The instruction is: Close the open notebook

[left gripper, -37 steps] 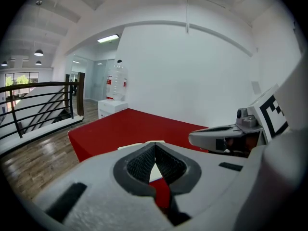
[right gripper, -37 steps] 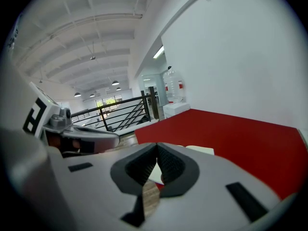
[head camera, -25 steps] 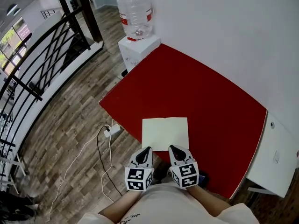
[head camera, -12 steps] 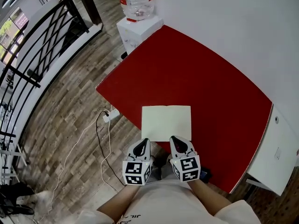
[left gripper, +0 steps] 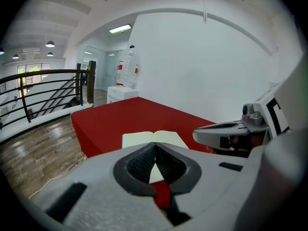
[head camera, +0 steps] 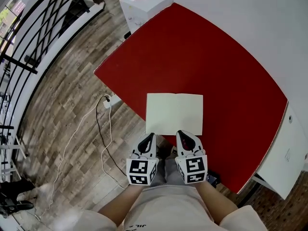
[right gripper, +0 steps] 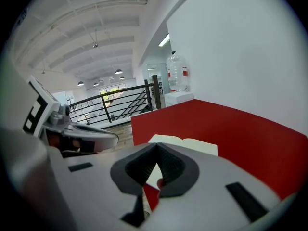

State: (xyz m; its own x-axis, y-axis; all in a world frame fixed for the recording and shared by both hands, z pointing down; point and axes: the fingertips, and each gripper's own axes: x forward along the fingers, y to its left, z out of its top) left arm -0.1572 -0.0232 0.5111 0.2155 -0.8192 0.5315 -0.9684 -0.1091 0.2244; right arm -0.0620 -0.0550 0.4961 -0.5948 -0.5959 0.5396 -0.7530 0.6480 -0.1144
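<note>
An open notebook (head camera: 174,113) with cream blank pages lies flat near the front edge of the red table (head camera: 202,57). It also shows in the left gripper view as the notebook (left gripper: 154,139) and in the right gripper view as the notebook (right gripper: 185,144), just beyond the jaws. My left gripper (head camera: 150,137) hovers in front of the notebook's near left corner, shut and empty. My right gripper (head camera: 181,134) sits at the notebook's near edge, right of centre, also shut with nothing between its jaws. Neither touches the pages.
A white stand (head camera: 144,1) with a water bottle (left gripper: 127,67) stands at the table's far left corner. A black railing (head camera: 29,37) runs along the left. A white cable and power strip (head camera: 107,101) lie on the wooden floor. A white cabinet (head camera: 288,153) adjoins the table's right.
Both grippers have sunk a little and stayed shut. The view has tilted down, so the notebook and table sit higher and larger in the head view.
</note>
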